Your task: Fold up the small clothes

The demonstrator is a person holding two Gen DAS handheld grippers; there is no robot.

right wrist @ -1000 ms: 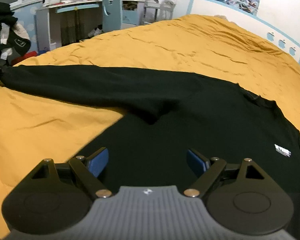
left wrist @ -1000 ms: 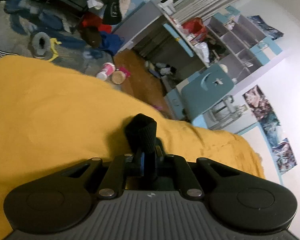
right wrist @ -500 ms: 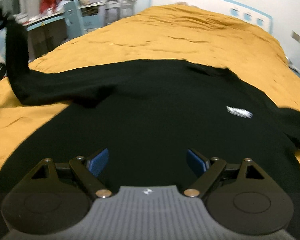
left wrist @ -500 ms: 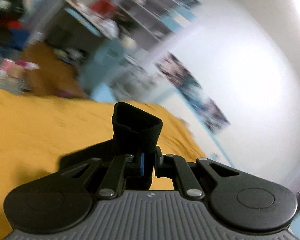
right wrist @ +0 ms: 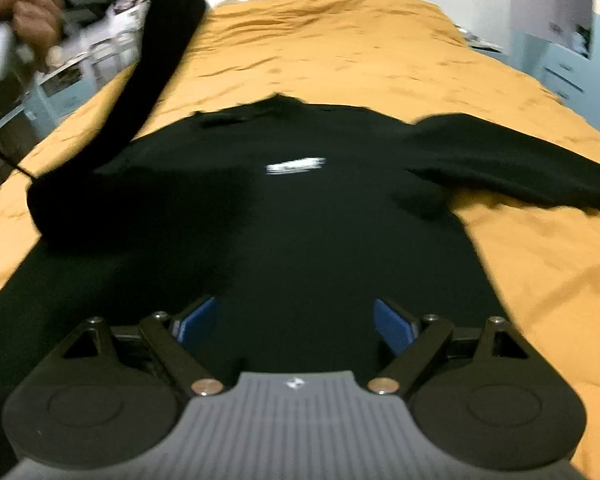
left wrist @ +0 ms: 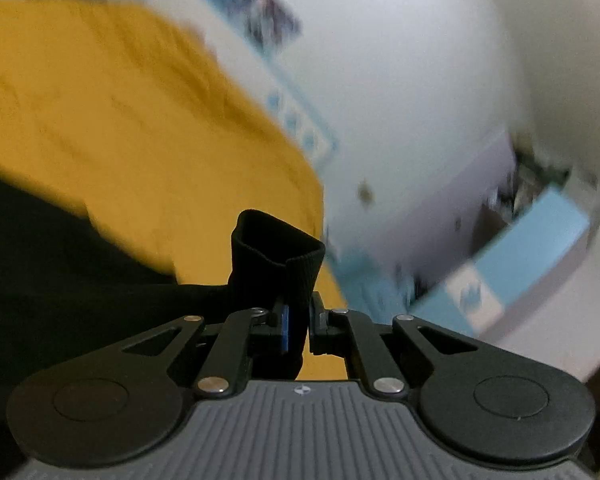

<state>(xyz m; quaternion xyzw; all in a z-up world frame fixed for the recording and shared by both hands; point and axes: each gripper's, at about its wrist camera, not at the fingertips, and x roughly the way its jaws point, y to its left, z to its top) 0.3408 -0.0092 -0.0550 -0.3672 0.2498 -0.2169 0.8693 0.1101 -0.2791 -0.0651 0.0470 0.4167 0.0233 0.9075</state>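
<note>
The yellow bedspread is covering the whole bed, running from the near edge to the far headboard, and the black sweater is lying face up in the middle of it, collar at the far end and hem at the near end, so its long axis is running near to far. A small white logo is showing on the chest.

The sweater's right sleeve is lying flat, stretching out to the right, away from the body. The left sleeve is not lying down: it is rising from the left shoulder up and to the far left, where a hand is showing in the blurred corner.

In the left wrist view the left gripper is pinching the ribbed cuff of that raised sleeve, its jaws having just eased apart very slightly while the pads are still pressing the cloth between them. The right gripper is hanging over the near hem with its jaws spread wide and nothing between them.

Judging from this, the coming move is a crosswise one: the held sleeve's free length is lying to the left of the body, so the cuff needs carrying rightward across the chest. The left hand is the nearer one and already has it.
</note>
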